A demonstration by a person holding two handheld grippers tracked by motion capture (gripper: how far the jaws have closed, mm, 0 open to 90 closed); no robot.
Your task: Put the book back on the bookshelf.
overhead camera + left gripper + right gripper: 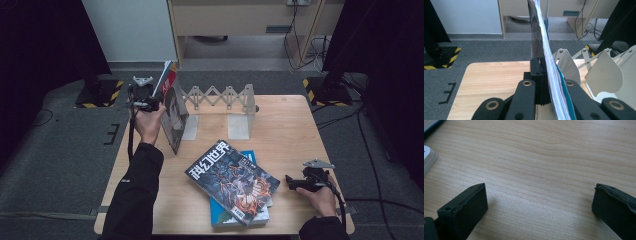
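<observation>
Magazine upright — between clamped jaws

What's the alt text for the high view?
The left gripper holds a magazine upright beside a white folding rack on a wooden table. Two more magazines lie stacked flat; the right gripper rests open nearby.

Held magazine top cut off by frame edge (cover hidden, edge-on view).
</observation>
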